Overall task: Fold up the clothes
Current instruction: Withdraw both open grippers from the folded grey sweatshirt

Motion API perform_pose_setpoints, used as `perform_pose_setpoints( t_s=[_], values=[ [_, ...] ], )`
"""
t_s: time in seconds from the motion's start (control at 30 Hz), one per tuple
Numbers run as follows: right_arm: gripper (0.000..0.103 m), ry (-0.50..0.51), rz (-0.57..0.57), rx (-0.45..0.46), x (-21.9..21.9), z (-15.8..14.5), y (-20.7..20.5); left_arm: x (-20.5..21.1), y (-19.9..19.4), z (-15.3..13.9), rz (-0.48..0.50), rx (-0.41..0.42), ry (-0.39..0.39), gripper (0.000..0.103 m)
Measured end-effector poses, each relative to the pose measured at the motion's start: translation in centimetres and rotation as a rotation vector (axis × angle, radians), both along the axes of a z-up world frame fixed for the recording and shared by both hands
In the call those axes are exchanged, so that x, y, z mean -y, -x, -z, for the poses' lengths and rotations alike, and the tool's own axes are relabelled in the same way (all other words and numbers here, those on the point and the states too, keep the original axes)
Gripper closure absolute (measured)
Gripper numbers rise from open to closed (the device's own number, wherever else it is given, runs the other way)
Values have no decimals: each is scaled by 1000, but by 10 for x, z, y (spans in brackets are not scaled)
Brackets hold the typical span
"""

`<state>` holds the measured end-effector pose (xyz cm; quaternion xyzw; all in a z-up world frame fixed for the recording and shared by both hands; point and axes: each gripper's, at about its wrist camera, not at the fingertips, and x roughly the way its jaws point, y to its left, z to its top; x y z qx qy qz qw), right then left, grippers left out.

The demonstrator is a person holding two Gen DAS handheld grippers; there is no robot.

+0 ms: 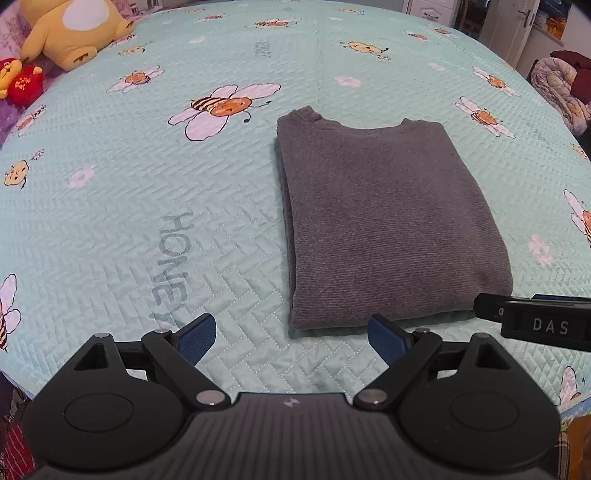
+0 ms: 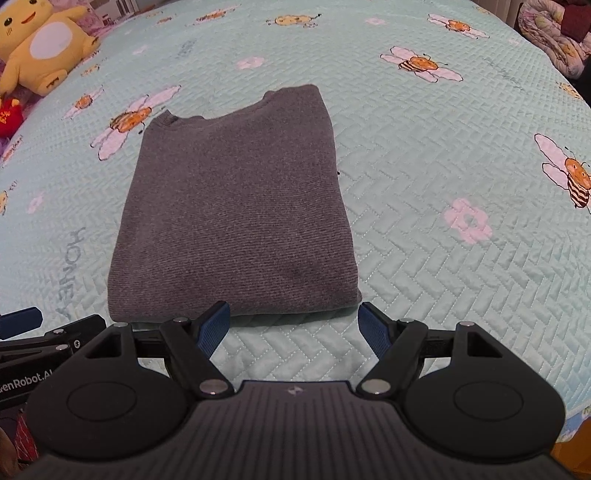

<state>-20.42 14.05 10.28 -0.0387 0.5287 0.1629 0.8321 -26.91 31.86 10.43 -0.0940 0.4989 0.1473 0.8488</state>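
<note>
A grey knit sweater (image 1: 384,218) lies folded into a neat rectangle on the bed, collar at the far end. It also shows in the right wrist view (image 2: 236,206). My left gripper (image 1: 291,334) is open and empty, just short of the sweater's near left corner. My right gripper (image 2: 293,326) is open and empty, just in front of the sweater's near edge. The right gripper's side shows at the right of the left wrist view (image 1: 535,321). Part of the left gripper shows at the left edge of the right wrist view (image 2: 33,332).
The bed has a mint quilted cover (image 1: 147,221) with bee and flower prints. Yellow plush toys (image 1: 70,29) and a small red one (image 1: 22,83) lie at the far left. A bundled quilt (image 1: 561,88) sits at the far right. The bed's near edge runs under the grippers.
</note>
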Motion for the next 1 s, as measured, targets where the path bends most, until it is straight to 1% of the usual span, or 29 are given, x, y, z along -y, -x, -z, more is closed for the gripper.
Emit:
perform_pose_setpoints(
  t_s=[0.13,0.27,0.53,1.0],
  values=[
    [27,19,-17,2,-6,2,-2,-3,-2,3,1,-9,4,11],
    [27,35,-34,6,-11,2,-4,-7,-3,7,5,-10,24,11],
    [27,63,-52,13,-15,3,-2,-11,-1,9,-24,-2,51,11],
    [27,49,-60,24,0,4,-1,9,-4,10,-14,-34,9,11]
  ],
)
